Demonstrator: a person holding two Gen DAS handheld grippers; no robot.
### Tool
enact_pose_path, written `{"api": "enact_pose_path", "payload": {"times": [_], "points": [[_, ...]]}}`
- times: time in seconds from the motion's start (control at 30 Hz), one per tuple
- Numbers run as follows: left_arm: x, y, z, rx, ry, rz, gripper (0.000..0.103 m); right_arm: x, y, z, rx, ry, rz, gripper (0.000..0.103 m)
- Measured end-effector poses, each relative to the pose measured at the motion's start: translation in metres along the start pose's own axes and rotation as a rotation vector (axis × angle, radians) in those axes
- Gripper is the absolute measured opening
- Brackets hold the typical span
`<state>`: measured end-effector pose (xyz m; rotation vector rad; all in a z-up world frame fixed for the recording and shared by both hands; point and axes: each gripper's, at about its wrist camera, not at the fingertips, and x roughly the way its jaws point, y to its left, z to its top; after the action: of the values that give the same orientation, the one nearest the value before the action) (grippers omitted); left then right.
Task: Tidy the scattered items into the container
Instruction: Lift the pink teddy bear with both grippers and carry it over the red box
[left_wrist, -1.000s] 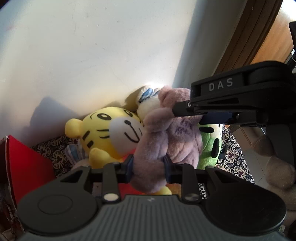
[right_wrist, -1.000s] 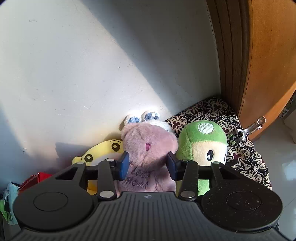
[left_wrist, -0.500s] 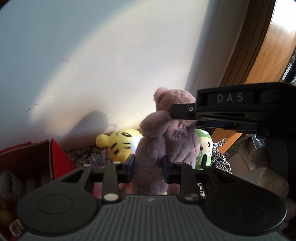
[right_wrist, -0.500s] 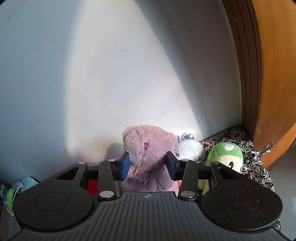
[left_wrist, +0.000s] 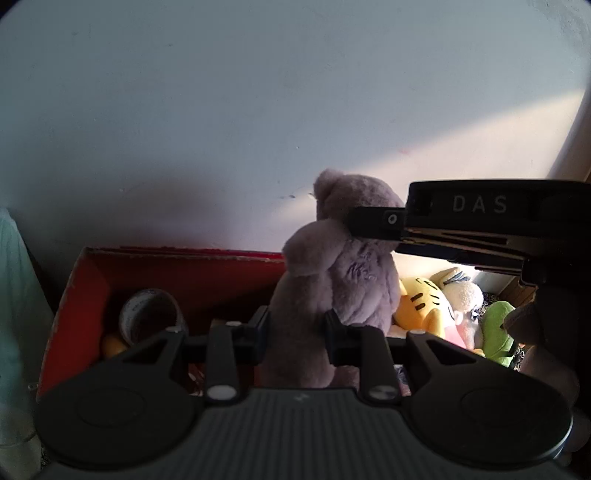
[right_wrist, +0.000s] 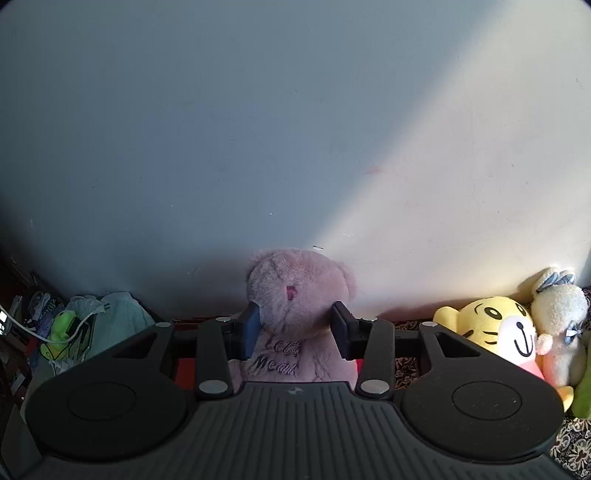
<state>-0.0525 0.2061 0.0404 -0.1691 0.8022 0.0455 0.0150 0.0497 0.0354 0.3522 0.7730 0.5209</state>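
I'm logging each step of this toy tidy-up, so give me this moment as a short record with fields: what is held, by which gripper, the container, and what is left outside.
held item: mauve plush teddy bear with stitched lettering, upright
left gripper: shut on the bear's lower body
right gripper: shut on the bear at the neck
container: red cardboard box, open, against the wall, behind and left of the bear
already in box: roll of tape; a yellow item beside it, unclear
still outside: yellow plush tiger, cream plush rabbit, green plush toy

Mauve-pink teddy bear (right_wrist: 295, 295) with dark stitched lettering; red box (left_wrist: 85, 280); yellow tiger plush (right_wrist: 495, 328) with black stripes; green plush (left_wrist: 496, 328); black floral-patterned cloth (right_wrist: 569, 439).
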Motion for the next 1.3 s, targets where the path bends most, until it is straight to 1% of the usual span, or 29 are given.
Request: {"api": "enact_pose_path", "payload": {"times": [0.1, 0.2, 0.27, 0.37, 0.5, 0.6, 0.67, 0.73, 0.83, 0.97, 1.1, 1.2, 1.23, 1.3], "points": [[0.001, 0.040, -0.002, -0.031, 0.013, 0.038, 0.026, 0.033, 0.029, -0.007, -0.032, 0.030, 0.021, 0.044], [0.005, 0.073, -0.004, -0.047, 0.026, 0.067, 0.026, 0.062, 0.056, -0.018, -0.072, 0.042, 0.035, 0.044], [0.009, 0.089, -0.007, -0.042, 0.033, 0.094, 0.026, 0.070, 0.081, -0.024, -0.101, 0.043, 0.044, 0.044], [0.018, 0.119, -0.009, -0.029, 0.052, 0.125, 0.026, 0.092, 0.103, -0.033, -0.137, 0.051, 0.046, 0.043], [0.039, 0.145, -0.016, -0.028, 0.109, 0.144, 0.026, 0.114, 0.130, -0.045, -0.228, 0.058, 0.033, 0.043], [0.052, 0.156, -0.022, -0.019, 0.155, 0.157, 0.025, 0.129, 0.144, -0.055, -0.301, 0.068, 0.029, 0.043], [0.055, 0.162, -0.024, -0.029, 0.162, 0.154, 0.026, 0.137, 0.148, -0.060, -0.333, 0.072, 0.018, 0.043], [0.056, 0.162, -0.024, -0.001, 0.163, 0.156, 0.026, 0.145, 0.150, -0.063, -0.348, 0.062, 0.004, 0.043], [0.058, 0.153, -0.028, 0.060, 0.170, 0.166, 0.026, 0.156, 0.152, -0.067, -0.364, 0.086, 0.002, 0.043], [0.053, 0.156, -0.029, 0.055, 0.164, 0.142, 0.027, 0.157, 0.153, -0.069, -0.337, 0.086, 0.021, 0.043], [0.043, 0.166, -0.028, 0.032, 0.165, 0.099, 0.028, 0.162, 0.146, -0.070, -0.242, 0.109, 0.046, 0.045], [0.035, 0.173, -0.030, 0.013, 0.167, 0.060, 0.027, 0.166, 0.143, -0.076, -0.248, 0.136, 0.025, 0.045], [0.032, 0.175, -0.032, 0.008, 0.169, 0.051, 0.027, 0.167, 0.142, -0.078, -0.246, 0.135, 0.019, 0.043], [0.028, 0.175, -0.035, 0.007, 0.176, 0.029, 0.027, 0.167, 0.139, -0.078, -0.227, 0.131, 0.016, 0.043]]}}
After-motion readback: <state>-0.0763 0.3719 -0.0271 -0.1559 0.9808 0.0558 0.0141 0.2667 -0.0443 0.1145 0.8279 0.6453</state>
